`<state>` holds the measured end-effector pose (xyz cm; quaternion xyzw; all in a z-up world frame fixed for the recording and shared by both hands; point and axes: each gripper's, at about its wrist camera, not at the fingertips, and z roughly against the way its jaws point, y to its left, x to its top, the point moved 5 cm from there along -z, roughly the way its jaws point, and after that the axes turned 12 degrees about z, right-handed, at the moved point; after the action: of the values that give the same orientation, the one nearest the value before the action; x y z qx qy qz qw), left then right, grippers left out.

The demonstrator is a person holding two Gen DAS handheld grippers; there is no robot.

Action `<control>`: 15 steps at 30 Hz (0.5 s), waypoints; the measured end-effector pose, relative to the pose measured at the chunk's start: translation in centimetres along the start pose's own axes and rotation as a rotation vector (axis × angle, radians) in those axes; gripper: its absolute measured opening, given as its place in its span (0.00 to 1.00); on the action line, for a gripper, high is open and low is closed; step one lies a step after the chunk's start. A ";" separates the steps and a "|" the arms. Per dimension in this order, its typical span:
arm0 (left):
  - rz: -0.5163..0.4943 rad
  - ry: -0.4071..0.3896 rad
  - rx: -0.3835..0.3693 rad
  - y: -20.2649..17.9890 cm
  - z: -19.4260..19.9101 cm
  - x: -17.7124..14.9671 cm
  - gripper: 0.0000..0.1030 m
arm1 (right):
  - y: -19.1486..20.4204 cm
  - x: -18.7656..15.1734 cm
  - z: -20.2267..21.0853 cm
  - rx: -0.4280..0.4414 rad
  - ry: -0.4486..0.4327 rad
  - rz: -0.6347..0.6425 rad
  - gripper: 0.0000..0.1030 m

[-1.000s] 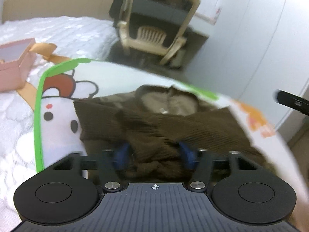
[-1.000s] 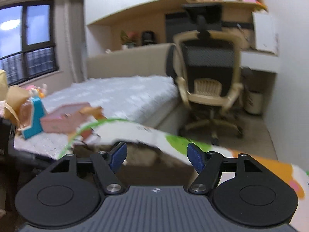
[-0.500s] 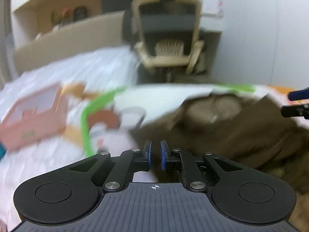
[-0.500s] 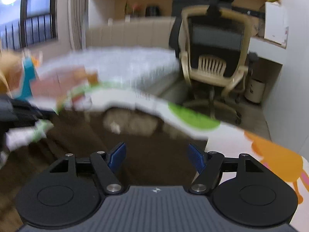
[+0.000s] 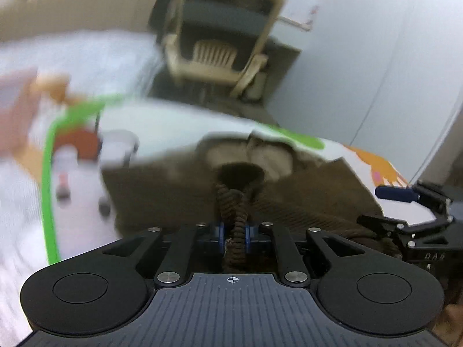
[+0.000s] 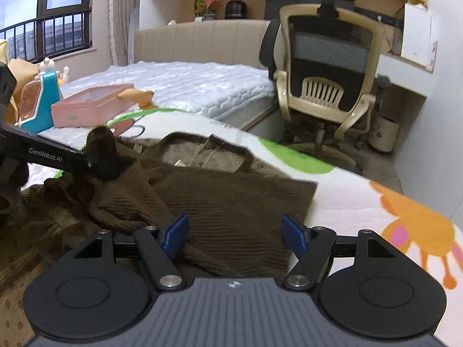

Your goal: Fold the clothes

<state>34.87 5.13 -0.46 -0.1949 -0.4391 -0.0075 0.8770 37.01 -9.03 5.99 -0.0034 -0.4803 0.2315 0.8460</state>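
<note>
While the left gripper (image 5: 233,235) pinches one brown sweater (image 6: 231,199), the right gripper (image 6: 235,235) gapes wide beside one pink box (image 6: 86,108).

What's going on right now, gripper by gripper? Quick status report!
Left gripper shut on a bunched fold of the brown sweater. Right gripper open, low over the sweater. Sweater half folded on the cartoon mat. Nothing in the way.

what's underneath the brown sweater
The brown sweater lies on a white cartoon-print mat spread over the bed. Whatever sits directly beneath the sweater's folds is covered and cannot be seen.
</note>
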 end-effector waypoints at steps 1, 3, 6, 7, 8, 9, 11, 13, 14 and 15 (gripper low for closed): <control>-0.056 -0.066 -0.011 -0.9 1.2 0.8 0.14 | -0.1 0.5 0.5 -0.015 -0.030 0.017 0.69; -0.109 -0.126 0.010 -1.3 1.7 1.6 0.14 | -0.2 1.6 1.4 -0.050 -0.083 0.057 0.71; -0.160 -0.180 0.063 -1.0 1.7 2.5 0.22 | 0.3 2.3 0.3 -0.089 -0.076 0.111 0.75; -0.166 -0.169 0.090 -0.5 1.1 2.2 0.34 | 0.5 2.2 -0.5 -0.087 -0.051 0.120 0.75; -0.159 -0.120 0.128 0.5 -0.2 1.2 0.38 | 0.7 1.7 -1.5 -0.085 -0.009 0.126 0.75; -0.150 -0.069 0.163 1.5 -1.3 0.1 0.44 | 0.8 1.0 -2.6 -0.087 0.039 0.135 0.75; -0.129 0.001 0.208 3.1 -2.4 -1.4 0.54 | 0.7 -0.8 -4.4 -0.073 0.118 0.129 0.75; -0.101 0.011 0.213 4.0 -2.0 -1.9 0.69 | 0.1 -1.0 -4.3 -0.039 0.116 0.074 0.75; -0.093 0.015 0.214 4.3 -1.7 -1.9 0.71 | -0.3 -0.6 -4.0 -0.029 0.108 0.051 0.75; -0.092 0.018 0.213 4.5 -1.7 -1.8 0.73 | -0.7 -0.3 -3.7 -0.019 0.099 0.028 0.75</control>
<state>35.86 8.43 -4.27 -0.0802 -0.4381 -0.0030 0.8953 40.11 -8.95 3.94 -0.0297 -0.4398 0.2382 0.8654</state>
